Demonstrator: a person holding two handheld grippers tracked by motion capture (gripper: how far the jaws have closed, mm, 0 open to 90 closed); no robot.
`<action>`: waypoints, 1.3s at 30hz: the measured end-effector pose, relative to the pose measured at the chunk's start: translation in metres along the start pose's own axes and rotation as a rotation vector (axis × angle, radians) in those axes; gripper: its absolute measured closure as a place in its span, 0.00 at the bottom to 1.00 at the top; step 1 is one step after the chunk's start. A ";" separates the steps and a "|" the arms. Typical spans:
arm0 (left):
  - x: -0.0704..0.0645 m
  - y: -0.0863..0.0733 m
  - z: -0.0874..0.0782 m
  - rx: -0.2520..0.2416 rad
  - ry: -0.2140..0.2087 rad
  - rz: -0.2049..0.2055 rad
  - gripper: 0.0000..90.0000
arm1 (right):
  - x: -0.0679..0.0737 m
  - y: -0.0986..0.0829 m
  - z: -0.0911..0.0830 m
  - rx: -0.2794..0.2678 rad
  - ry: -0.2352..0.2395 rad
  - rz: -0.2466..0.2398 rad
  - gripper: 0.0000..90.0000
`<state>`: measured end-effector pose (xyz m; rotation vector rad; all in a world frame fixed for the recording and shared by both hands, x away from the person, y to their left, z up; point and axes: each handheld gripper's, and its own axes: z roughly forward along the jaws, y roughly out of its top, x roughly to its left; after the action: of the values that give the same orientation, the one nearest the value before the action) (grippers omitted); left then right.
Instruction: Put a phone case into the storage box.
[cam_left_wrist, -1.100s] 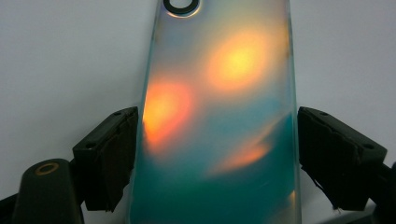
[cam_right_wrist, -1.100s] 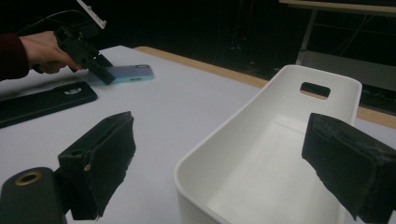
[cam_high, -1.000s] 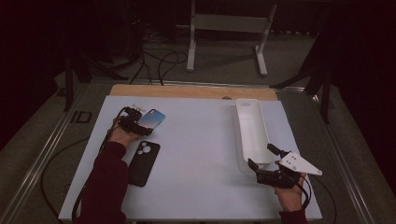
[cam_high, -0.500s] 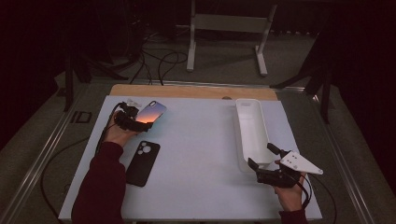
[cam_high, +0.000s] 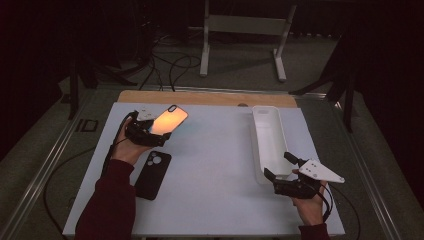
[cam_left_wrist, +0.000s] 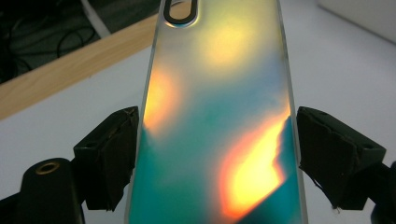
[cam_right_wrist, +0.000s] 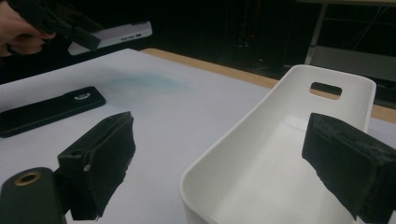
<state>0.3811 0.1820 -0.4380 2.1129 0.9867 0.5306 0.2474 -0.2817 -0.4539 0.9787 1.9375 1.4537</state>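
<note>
Near the back left corner of the desk (cam_high: 215, 200), the left gripper (cam_high: 145, 131) holds a shiny phone case (cam_high: 169, 120) up off the white top. Its two jaws press on the long sides of the case, one on each side, as the left gripper view shows (cam_left_wrist: 217, 140). The case glows orange, yellow and teal. Its long axis runs away from the hand, toward the back edge of the desk and a bit to the right. The end with the camera hole points that way, and the other end sits by the gripper.

A black phone case (cam_high: 152, 174) lies flat on the desk, near the left edge, just in front of the left hand (cam_high: 125, 150). Its long axis runs from front to back.

By the front right corner, the right gripper (cam_high: 285, 175) has its jaws spread wide and holds nothing. They sit at the near end of a long white tray (cam_high: 267, 135). The tray lies along the right side of the desk, with its long axis front to back. It has a handle slot at its far end (cam_right_wrist: 325, 88).
</note>
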 end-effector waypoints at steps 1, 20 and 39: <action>-0.004 0.000 -0.003 -0.012 -0.006 0.009 0.19 | 0.000 0.001 0.000 0.006 0.002 -0.002 0.10; -0.064 -0.002 -0.019 -0.112 -0.053 0.096 0.19 | -0.005 0.019 0.010 0.016 0.049 0.009 0.10; -0.118 0.000 -0.018 -0.141 -0.135 0.215 0.19 | -0.004 0.017 0.017 0.047 0.105 0.081 0.10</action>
<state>0.2964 0.0979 -0.4335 2.1087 0.6322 0.5385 0.2673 -0.2726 -0.4424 1.0314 2.0368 1.5383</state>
